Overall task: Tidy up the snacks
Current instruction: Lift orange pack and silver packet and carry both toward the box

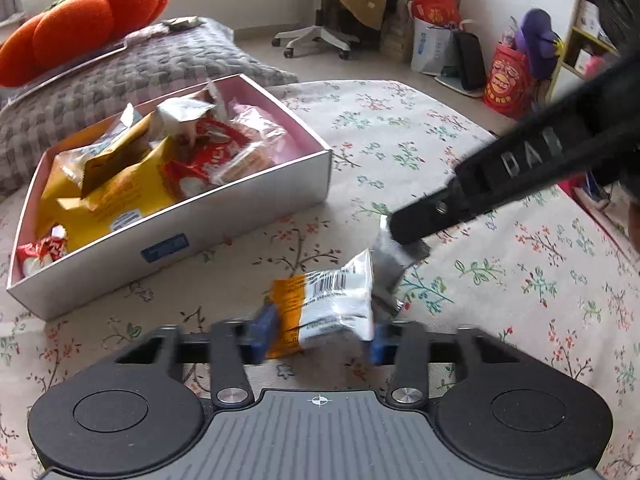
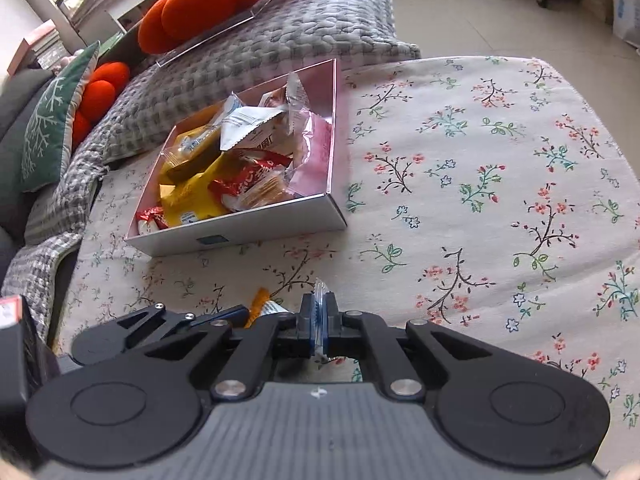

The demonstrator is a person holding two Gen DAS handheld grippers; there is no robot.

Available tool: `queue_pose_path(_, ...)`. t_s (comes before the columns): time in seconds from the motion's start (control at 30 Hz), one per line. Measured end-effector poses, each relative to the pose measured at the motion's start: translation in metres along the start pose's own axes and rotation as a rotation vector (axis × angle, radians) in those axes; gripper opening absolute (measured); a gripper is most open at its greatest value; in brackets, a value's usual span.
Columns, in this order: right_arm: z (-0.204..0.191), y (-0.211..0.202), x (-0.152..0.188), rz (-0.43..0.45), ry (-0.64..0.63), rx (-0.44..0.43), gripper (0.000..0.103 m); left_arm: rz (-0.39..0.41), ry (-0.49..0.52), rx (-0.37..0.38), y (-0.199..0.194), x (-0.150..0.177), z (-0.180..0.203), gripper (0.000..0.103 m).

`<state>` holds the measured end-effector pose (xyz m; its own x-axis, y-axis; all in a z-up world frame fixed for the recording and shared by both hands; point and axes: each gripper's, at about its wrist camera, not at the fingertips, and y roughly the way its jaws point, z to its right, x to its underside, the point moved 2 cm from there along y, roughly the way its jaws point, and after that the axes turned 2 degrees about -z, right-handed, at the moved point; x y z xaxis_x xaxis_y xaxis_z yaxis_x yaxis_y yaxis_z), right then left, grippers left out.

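Note:
A small orange and white snack packet (image 1: 328,308) with a barcode hangs just above the flowered cloth. My left gripper (image 1: 320,338) is shut on its near end, a blue pad pressing on each side. My right gripper (image 1: 404,236) comes in from the right and pinches the packet's silver far end. In the right wrist view that gripper (image 2: 319,320) is shut on the thin wrapper seam, with the packet's orange corner (image 2: 259,303) and the left gripper (image 2: 224,316) to its left. The white box (image 1: 240,216) with a pink inside holds several snack packets, up and to the left.
The same box (image 2: 244,226) stands near the grey quilted blanket (image 2: 248,36) and orange cushions (image 2: 208,4). The flowered cloth (image 2: 480,168) stretches to the right. On the floor beyond are an office chair (image 1: 316,20) and red bags (image 1: 506,80).

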<state>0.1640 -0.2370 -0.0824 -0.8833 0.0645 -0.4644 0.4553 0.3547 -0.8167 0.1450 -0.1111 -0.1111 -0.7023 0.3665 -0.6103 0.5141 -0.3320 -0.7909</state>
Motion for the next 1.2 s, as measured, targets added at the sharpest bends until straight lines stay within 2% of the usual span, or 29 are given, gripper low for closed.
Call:
queue_pose_path(0.07,-0.001,0.000,0.001,0.002,-0.016,0.021,0.003,0.000,0.000,-0.010,0.000,0.000,-0.003,0.026)
queue_pose_path(0.13,-0.001,0.001,0.002,-0.003,-0.017,0.022,0.004,0.001,0.003,-0.017,0.000,0.000,-0.004,0.023)
queue_pose_path(0.2,0.000,0.005,0.003,-0.021,-0.020,0.015,0.013,0.001,0.002,-0.023,0.000,0.000,-0.004,0.021)
queue_pose_path(0.37,-0.004,0.012,0.005,-0.036,-0.030,0.010,0.022,0.005,-0.005,-0.027,0.000,0.000,-0.008,0.015)
queue_pose_path(0.43,-0.007,0.015,0.006,-0.051,-0.029,-0.002,0.022,0.005,-0.013,-0.027,-0.001,-0.001,-0.010,0.013)
queue_pose_path(0.57,-0.014,0.025,0.008,-0.070,-0.071,0.051,0.015,0.005,-0.026,-0.027,-0.001,0.000,-0.016,0.009)
queue_pose_path(0.73,-0.013,0.011,0.002,-0.010,-0.047,0.033,0.014,0.024,-0.042,-0.005,-0.008,-0.002,-0.021,0.009)
queue_pose_path(0.93,-0.010,0.010,0.000,-0.003,-0.045,0.049,0.014,0.054,-0.059,0.016,-0.019,-0.008,-0.022,0.009)
queue_pose_path(1.07,-0.008,0.000,-0.005,0.039,-0.018,0.037,0.014,0.099,-0.066,0.020,-0.034,-0.017,-0.027,0.009)
queue_pose_path(1.2,-0.009,-0.012,-0.010,0.108,0.002,0.020,0.014,0.180,-0.083,-0.034,-0.060,-0.033,-0.046,0.009)
